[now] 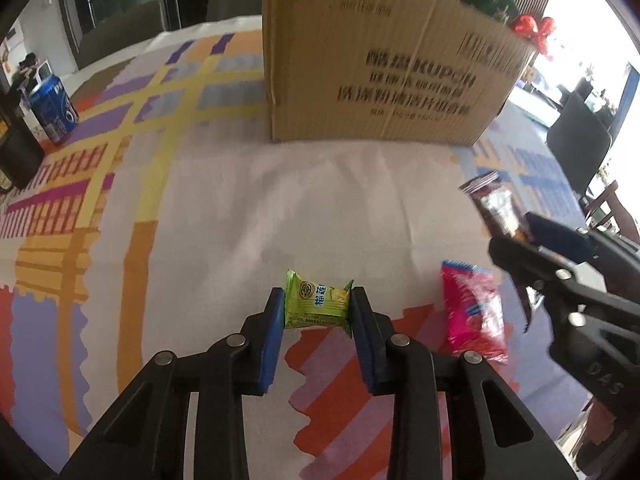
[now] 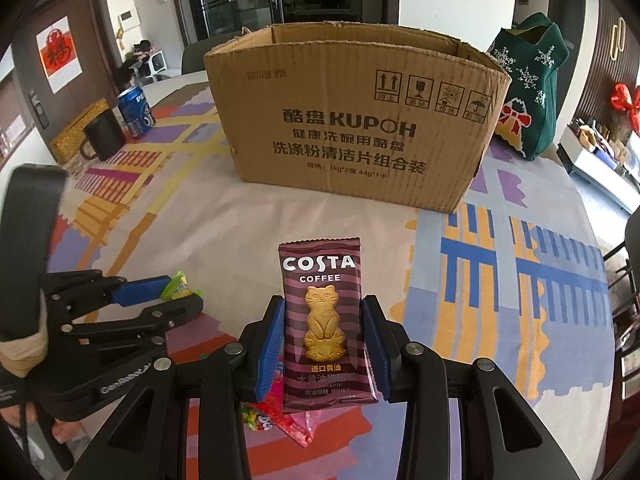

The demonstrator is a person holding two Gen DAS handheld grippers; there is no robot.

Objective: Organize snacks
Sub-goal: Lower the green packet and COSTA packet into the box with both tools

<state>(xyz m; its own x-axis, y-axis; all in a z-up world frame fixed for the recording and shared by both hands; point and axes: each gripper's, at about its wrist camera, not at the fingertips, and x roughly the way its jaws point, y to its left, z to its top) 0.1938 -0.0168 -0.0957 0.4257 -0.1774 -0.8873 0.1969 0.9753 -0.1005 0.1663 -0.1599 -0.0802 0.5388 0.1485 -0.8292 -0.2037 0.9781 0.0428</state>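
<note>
Here, far to my left on the patterned cloth, one blue soda can (image 2: 136,111) and one black mug (image 2: 103,136) stand together, out of the way of the sorting. My left gripper (image 1: 317,307) has its pads pressed on both ends of a small green candy (image 1: 316,303), which lies on the cloth, gripped crosswise so it should lift level. Just beside it lies one pink packet (image 1: 474,312), not yet taken. My right gripper (image 2: 323,334) clamps a brown biscuit packet (image 2: 326,320) by its long edges, held upright above the cloth. Straight ahead stands one open cardboard box (image 2: 356,136), likely where all three snacks go. One green bag (image 2: 532,80) sits behind it on the right.
</note>
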